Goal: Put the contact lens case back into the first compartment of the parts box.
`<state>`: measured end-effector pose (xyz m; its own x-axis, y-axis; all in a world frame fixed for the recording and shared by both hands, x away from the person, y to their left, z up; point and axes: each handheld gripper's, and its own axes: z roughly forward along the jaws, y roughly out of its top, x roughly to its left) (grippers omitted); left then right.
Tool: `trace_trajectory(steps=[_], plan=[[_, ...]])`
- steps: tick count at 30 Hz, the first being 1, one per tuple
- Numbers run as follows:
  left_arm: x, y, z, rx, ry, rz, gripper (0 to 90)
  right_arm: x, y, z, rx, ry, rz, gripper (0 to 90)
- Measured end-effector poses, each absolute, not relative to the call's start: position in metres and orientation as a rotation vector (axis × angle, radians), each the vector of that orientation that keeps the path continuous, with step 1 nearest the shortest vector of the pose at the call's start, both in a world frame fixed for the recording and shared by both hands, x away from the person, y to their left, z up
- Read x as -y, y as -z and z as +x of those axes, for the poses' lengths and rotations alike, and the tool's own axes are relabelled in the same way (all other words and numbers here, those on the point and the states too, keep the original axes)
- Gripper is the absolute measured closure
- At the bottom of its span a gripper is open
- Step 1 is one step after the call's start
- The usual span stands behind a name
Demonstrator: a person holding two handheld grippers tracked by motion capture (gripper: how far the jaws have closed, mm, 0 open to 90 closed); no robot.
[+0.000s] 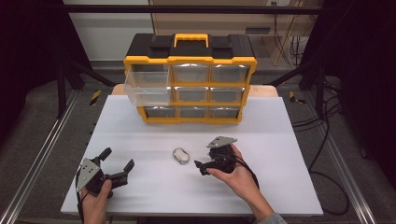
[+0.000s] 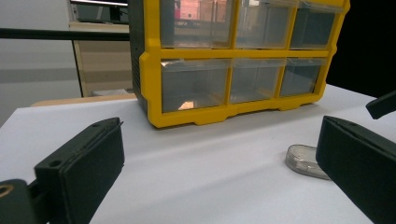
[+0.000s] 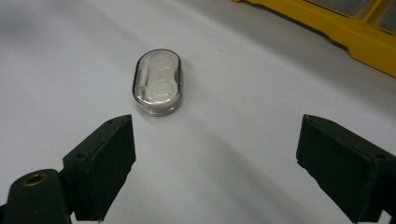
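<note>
On the white surface [image 1: 140, 140], just in front of the yellow-and-black drawer cabinet [image 1: 190, 79], lies a small clear oval case [image 1: 180, 156]; no brand, label or writing can be read on the case, on the cabinet or on either claw. Seen from the right gripper view, the case [image 3: 157, 81] is transparent with a dark rim, and two round wells and a small white stick-like piece show through its lid. Relative to the case, the right claw [image 1: 201, 167] sits just beside it on the side away from the left claw, held in the person's right hand [image 1: 236, 175]; its jaws stand wide apart, hold nothing and touch nothing, and in the right gripper view the case lies ahead of the jaws, nearer the left one, with bare surface between them. The left claw [image 1: 116, 164] is well apart from the case on its other side, held in the left hand [image 1: 95, 198]; its jaws are also spread wide and empty, pointing toward the cabinet. From the left gripper view the case [image 2: 303, 161] peeks out beside the right-hand jaw. Behind the case, the cabinet's top-left clear drawer [image 1: 148, 84] is pulled out.
</note>
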<state>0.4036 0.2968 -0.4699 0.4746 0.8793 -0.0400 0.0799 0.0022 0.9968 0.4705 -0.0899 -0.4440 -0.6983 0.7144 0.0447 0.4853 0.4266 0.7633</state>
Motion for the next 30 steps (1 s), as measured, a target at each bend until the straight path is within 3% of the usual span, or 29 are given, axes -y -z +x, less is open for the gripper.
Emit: trace_trajectory(steps=[10,29,30], plan=[[-0.294,0.471,0.406,-0.890,-0.787,1.470,0.7,0.064,0.440,0.477,-2.473,-1.112,0.998,13.8],[-0.289,0.471,0.409,-0.865,-0.775,1.496,0.7,0.008,0.460,0.499,-2.524,-1.018,1.065,33.4],[-0.289,0.471,0.410,-0.866,-0.777,1.496,0.8,0.005,0.463,0.502,-2.525,-0.994,1.073,37.5]])
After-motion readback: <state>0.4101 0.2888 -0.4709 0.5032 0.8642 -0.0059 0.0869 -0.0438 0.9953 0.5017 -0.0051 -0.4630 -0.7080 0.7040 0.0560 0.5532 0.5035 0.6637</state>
